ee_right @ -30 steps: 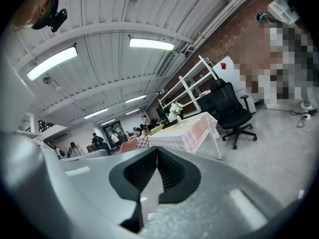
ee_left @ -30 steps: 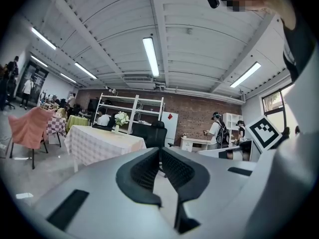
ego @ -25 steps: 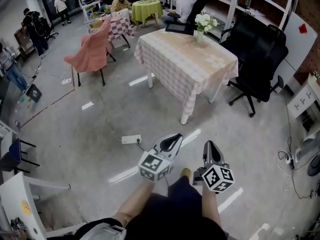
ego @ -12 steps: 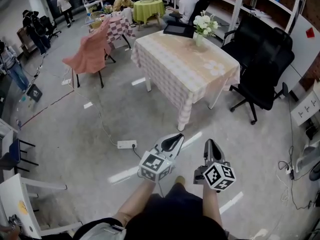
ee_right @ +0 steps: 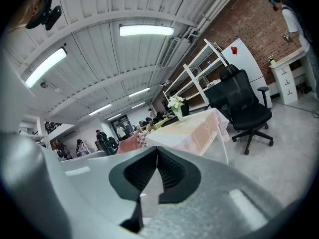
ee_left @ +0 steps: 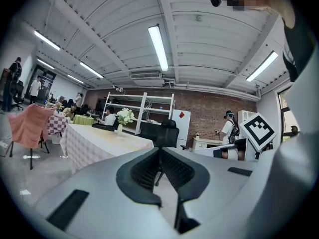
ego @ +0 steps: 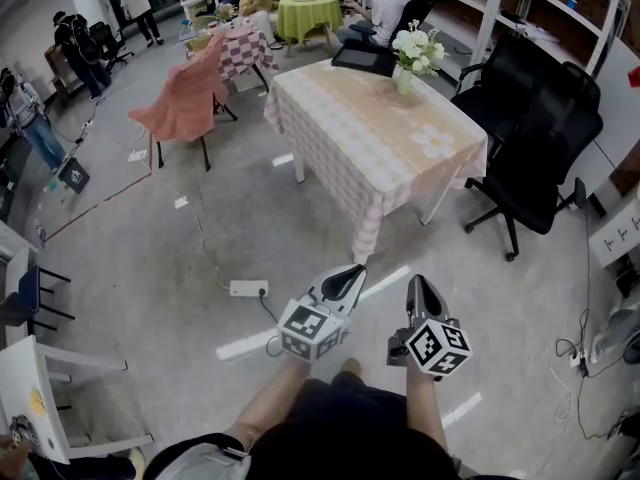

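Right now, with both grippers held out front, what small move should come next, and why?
Probably a step forward toward the table: the left gripper and right gripper are both shut on nothing, over the floor, and the table stands well ahead, out of reach.

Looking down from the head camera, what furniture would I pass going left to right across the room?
Chair draped in pink cloth → table with the chequered cloth → black office chair.
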{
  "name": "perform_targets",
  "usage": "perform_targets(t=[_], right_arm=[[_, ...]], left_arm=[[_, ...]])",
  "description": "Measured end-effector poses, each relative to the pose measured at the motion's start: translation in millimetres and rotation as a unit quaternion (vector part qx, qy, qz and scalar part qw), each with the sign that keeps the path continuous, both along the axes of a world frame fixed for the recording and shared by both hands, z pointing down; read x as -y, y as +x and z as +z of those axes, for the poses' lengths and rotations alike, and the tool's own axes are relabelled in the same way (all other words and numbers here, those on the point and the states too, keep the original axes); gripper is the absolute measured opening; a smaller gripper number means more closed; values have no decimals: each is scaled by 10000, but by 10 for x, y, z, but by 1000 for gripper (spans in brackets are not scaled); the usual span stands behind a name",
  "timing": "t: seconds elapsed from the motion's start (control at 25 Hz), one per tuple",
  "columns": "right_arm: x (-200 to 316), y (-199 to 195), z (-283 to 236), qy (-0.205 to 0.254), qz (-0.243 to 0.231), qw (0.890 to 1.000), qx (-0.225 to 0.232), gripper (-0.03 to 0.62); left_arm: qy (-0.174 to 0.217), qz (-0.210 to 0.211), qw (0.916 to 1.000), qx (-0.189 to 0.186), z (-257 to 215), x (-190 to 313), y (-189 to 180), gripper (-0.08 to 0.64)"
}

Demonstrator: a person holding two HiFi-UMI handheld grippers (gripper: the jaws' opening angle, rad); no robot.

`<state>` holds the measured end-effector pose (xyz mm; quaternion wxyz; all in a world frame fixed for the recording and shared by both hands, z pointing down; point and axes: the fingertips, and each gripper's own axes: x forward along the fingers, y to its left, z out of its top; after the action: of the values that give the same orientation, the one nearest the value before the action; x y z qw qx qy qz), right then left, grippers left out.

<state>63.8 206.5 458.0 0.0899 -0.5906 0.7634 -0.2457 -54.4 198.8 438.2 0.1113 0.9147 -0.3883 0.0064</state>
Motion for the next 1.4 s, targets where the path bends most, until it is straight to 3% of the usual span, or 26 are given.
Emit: perform_targets(t=[0.72, 1.4], right_arm=[[294, 359, 174, -179, -127, 9997, 78, 3], [239, 543, 237, -267, 114, 9991, 314, 3]], left_arm=[[-153, -202, 9996, -78, 155, 309, 289, 23], [-157, 40, 9999, 29, 146, 269, 456, 23]])
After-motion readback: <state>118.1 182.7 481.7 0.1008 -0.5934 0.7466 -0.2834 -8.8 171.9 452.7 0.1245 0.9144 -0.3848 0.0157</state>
